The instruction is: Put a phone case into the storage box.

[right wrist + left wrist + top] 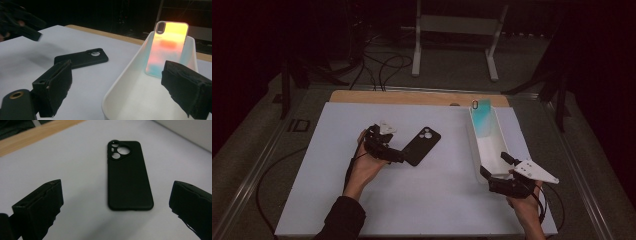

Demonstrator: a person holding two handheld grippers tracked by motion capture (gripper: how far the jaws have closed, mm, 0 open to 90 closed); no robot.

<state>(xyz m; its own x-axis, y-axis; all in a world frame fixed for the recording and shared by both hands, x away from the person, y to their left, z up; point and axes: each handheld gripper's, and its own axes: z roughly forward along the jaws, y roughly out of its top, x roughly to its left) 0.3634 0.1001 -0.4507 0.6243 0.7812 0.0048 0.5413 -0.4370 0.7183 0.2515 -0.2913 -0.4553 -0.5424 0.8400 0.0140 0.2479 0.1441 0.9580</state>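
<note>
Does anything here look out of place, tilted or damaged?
Nothing looks damaged or spilled. The black phone case lies flat on the white mat. The shiny phone case leans tilted against the far wall of the white tray, not flat.

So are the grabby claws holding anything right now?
No, nothing is held. The left gripper is open, its jaws apart either side of the black phone case. The right gripper is open at the white tray.
</note>
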